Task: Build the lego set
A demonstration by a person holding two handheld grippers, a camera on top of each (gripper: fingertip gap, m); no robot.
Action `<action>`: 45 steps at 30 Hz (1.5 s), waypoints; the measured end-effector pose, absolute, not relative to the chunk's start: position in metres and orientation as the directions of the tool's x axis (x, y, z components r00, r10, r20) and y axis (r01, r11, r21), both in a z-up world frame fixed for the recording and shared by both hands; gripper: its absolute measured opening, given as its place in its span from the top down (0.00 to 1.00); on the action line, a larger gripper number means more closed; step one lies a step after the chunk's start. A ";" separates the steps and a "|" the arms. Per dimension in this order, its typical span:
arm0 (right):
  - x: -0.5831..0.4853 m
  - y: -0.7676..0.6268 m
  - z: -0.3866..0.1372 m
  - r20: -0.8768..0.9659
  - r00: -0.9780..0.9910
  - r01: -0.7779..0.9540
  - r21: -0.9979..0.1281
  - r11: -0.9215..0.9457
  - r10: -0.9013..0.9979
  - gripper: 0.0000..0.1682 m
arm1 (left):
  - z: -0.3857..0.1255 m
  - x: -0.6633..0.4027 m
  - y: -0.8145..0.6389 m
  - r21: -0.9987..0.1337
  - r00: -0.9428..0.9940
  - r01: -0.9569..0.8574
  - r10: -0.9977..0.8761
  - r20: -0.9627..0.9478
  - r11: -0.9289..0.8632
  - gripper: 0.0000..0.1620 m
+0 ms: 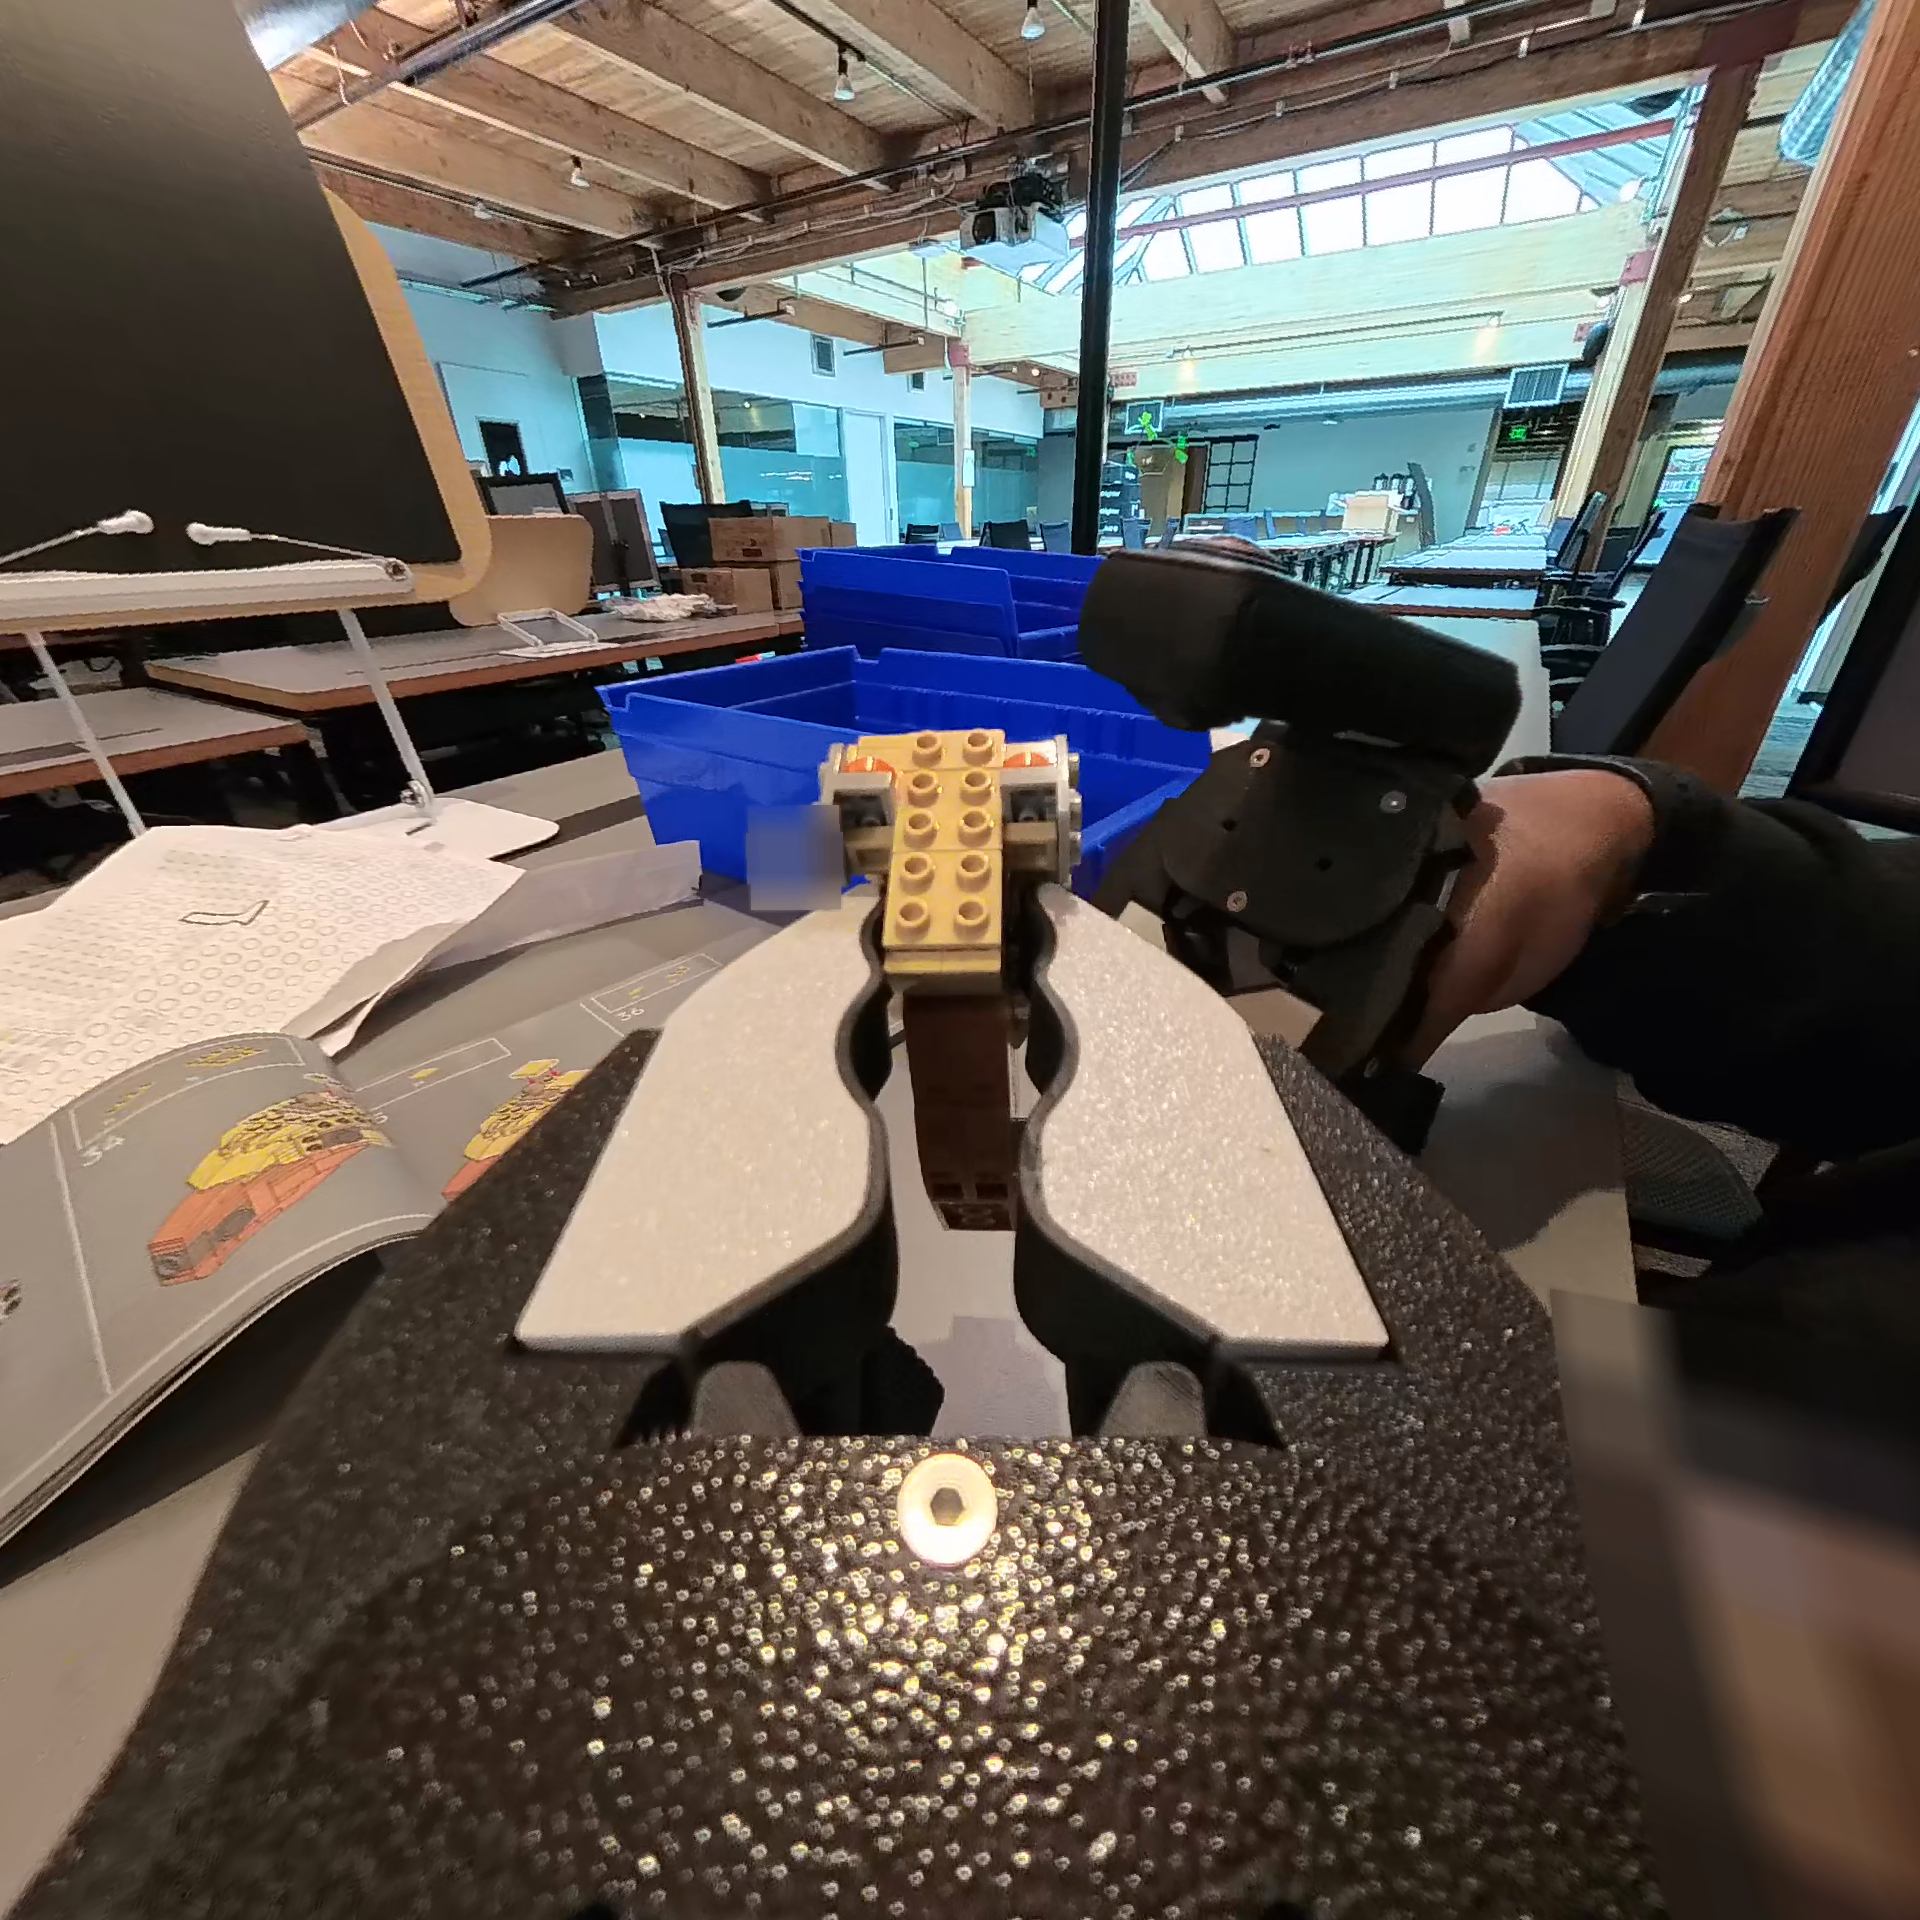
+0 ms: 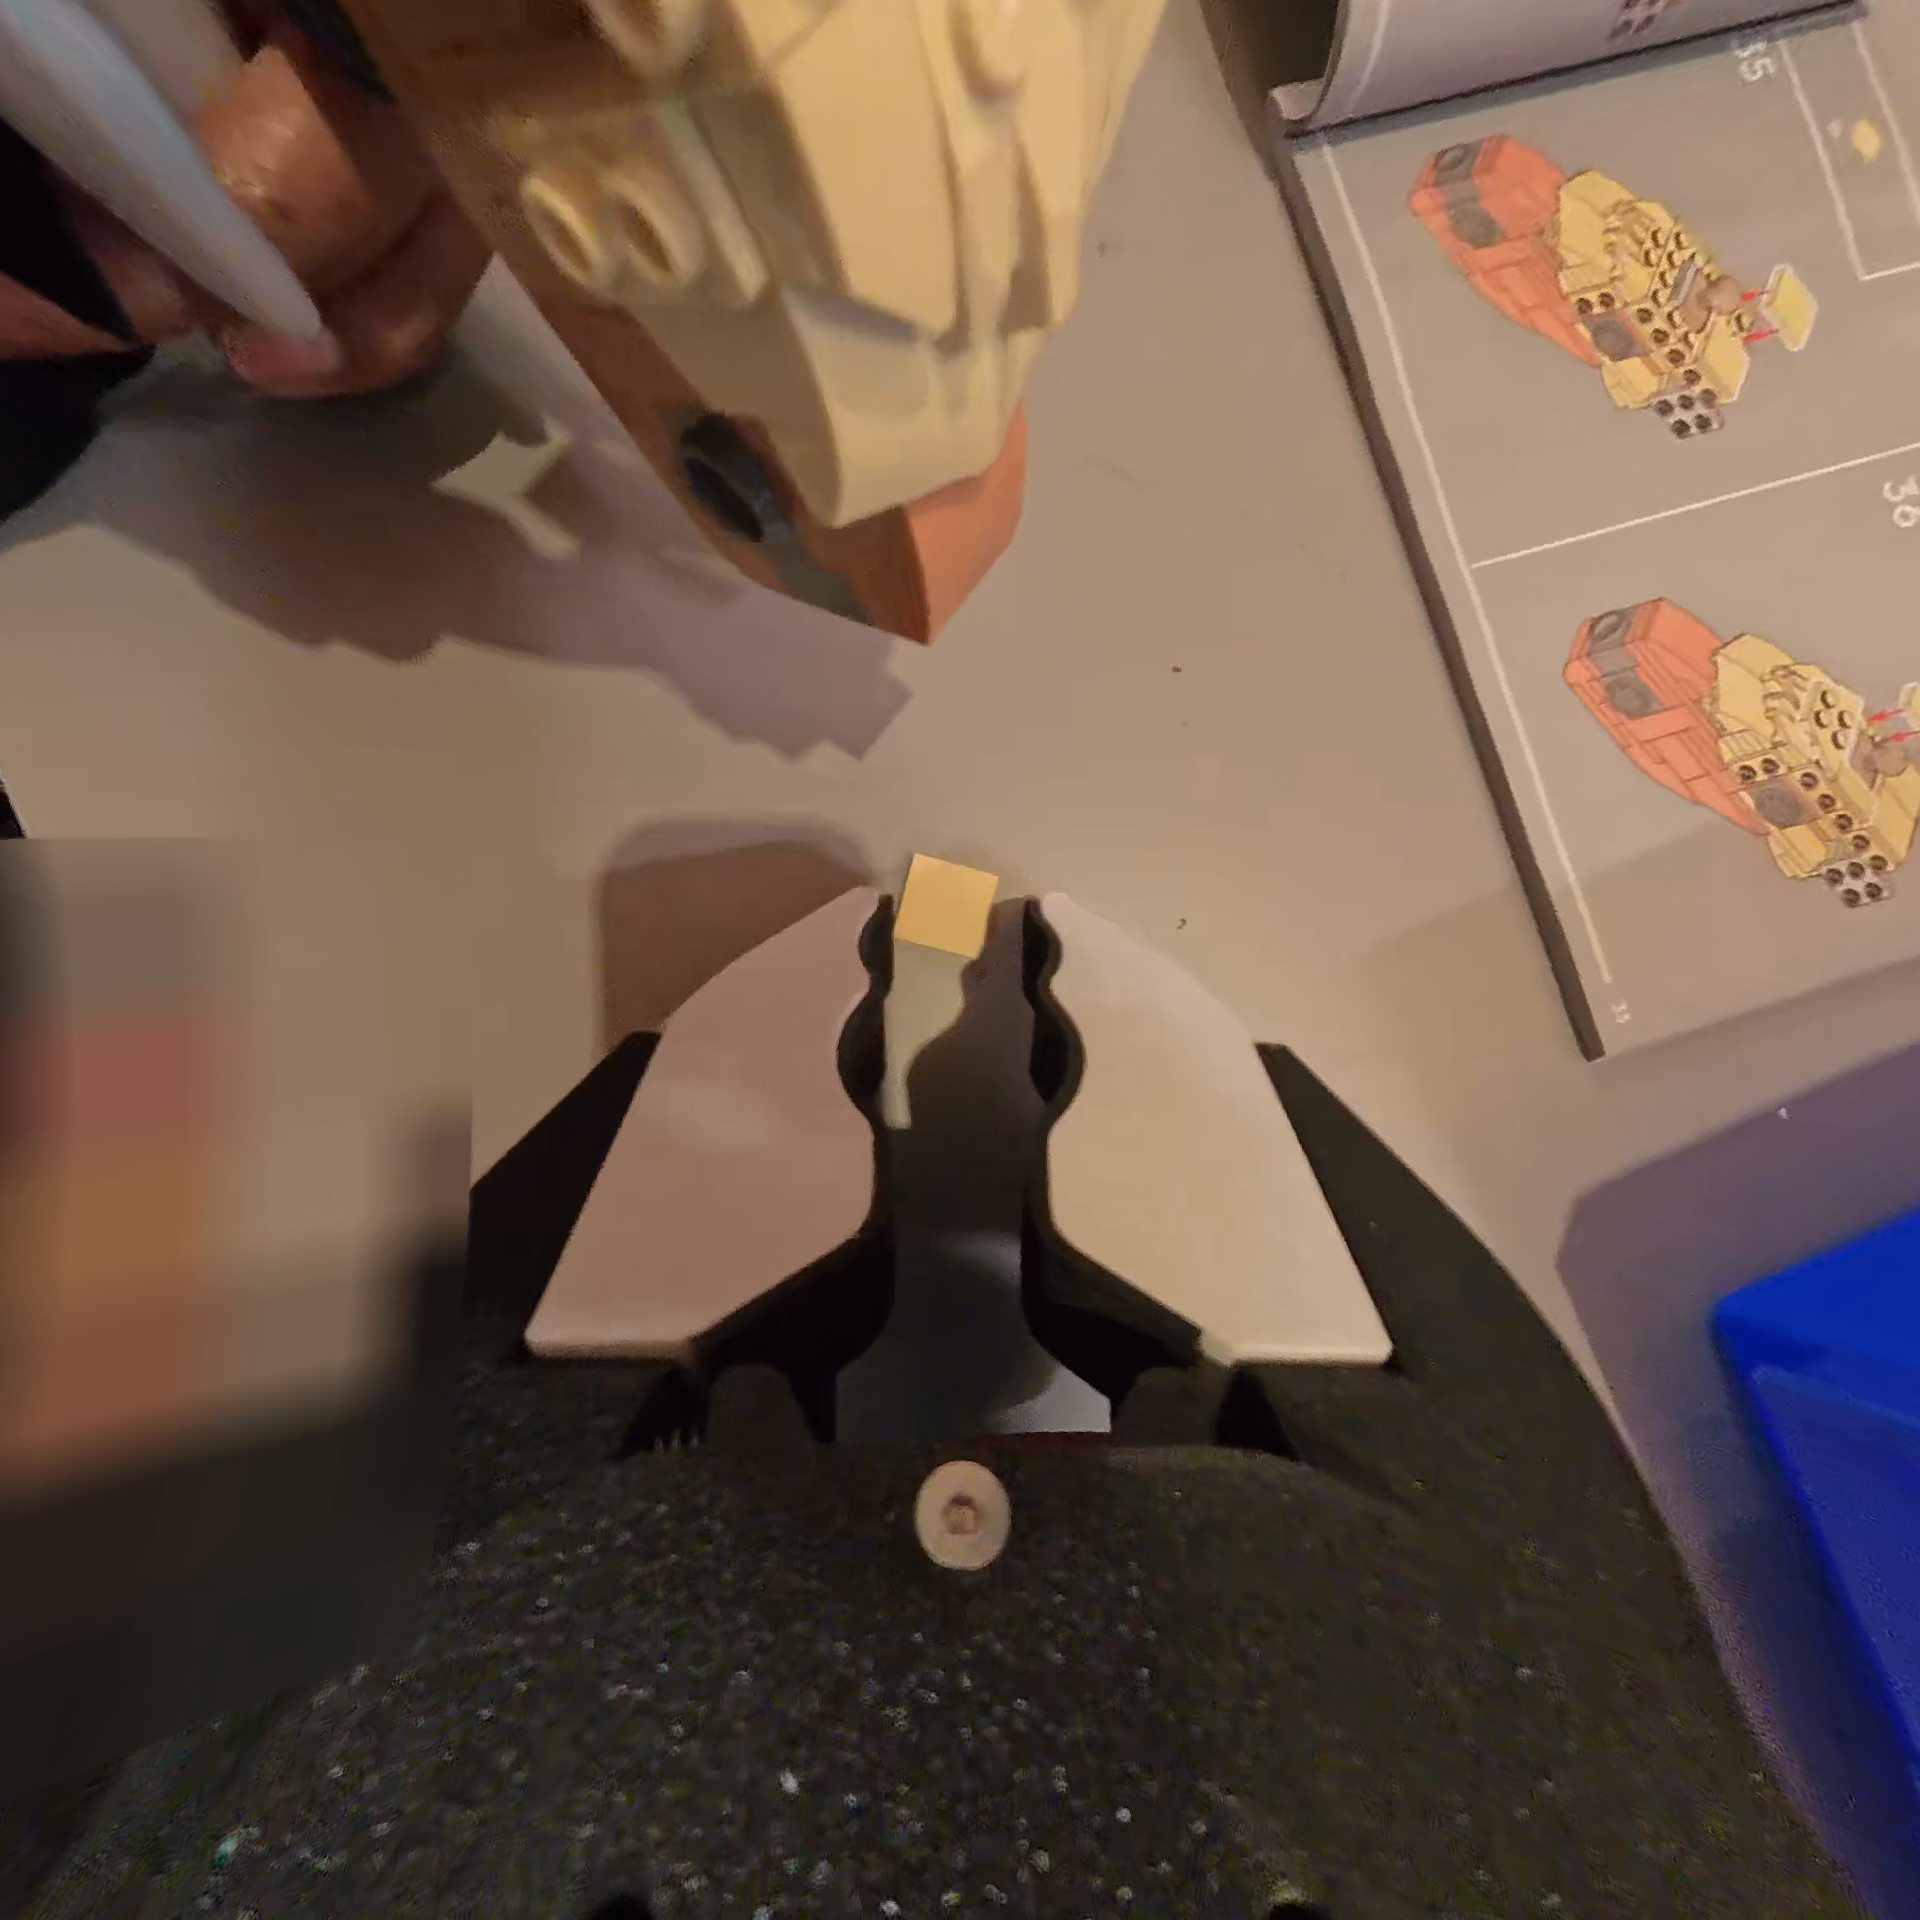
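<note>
Tan tile [image 2: 945,902] pinched at my right tool [image 2: 951,920] tips, just above the worktop [image 2: 1195,727].
My left tool [image 1: 951,940] clamps the tan-and-brown model [image 1: 943,831] aloft; I'd square the tile, then press evenly.

Timber-beamed ceiling [image 1: 727,125], bright skylights [image 1: 1382,197]

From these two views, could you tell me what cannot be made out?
- Left wrist view: the model's lower part sits hidden between the left gripper's fingers.
- Left wrist view: the right gripper's fingertips are hidden behind its body.
- Right wrist view: the model is blurred and cut by the top edge.
- Right wrist view: whether the tan tile is gripped or lying on the table.
</note>
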State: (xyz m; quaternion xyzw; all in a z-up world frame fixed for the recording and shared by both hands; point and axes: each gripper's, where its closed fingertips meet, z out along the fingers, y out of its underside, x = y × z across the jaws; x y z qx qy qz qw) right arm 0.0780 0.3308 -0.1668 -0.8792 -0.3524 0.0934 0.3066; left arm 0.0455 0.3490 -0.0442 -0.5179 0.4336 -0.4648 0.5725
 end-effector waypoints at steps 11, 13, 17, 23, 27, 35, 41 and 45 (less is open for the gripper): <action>0.079 0.333 -0.154 0.024 0.616 0.607 -0.653 -0.454 0.788 0.91 | -0.027 0.039 0.339 -0.979 0.122 0.202 -0.992 0.006 0.019 0.87; 0.080 0.333 -0.128 -0.014 0.594 0.550 -0.723 -0.418 0.805 0.91 | -0.015 0.034 0.336 -0.957 0.068 0.290 -0.996 0.050 -0.028 0.87; 0.084 0.323 -0.048 -0.042 0.512 0.423 -0.857 -0.294 0.858 0.91 | 0.006 0.025 0.325 -0.889 -0.037 0.445 -0.994 0.101 -0.107 0.87; 0.056 0.286 0.042 0.099 0.326 0.455 -0.888 -0.064 0.940 0.91 | 0.029 0.026 0.295 -0.748 -0.058 0.659 -0.997 0.058 -0.082 0.87; 0.036 0.268 0.064 0.174 0.231 0.535 -0.845 0.025 0.957 0.91 | 0.036 0.025 0.277 -0.643 -0.059 0.762 -0.997 0.050 -0.078 0.87; 0.019 0.255 0.061 0.229 0.126 0.673 -0.734 0.086 0.965 0.91 | 0.035 0.037 0.271 -0.679 0.017 0.734 -1.000 0.007 0.008 0.87; 0.015 0.263 0.053 0.248 0.115 0.718 -0.690 0.092 0.962 0.91 | 0.034 0.036 0.269 -0.682 0.008 0.731 -1.000 0.004 0.003 0.87; 0.016 0.263 0.051 0.246 0.097 0.736 -0.670 0.097 0.964 0.91 | 0.034 0.037 0.267 -0.687 0.001 0.726 -1.000 -0.002 0.002 0.87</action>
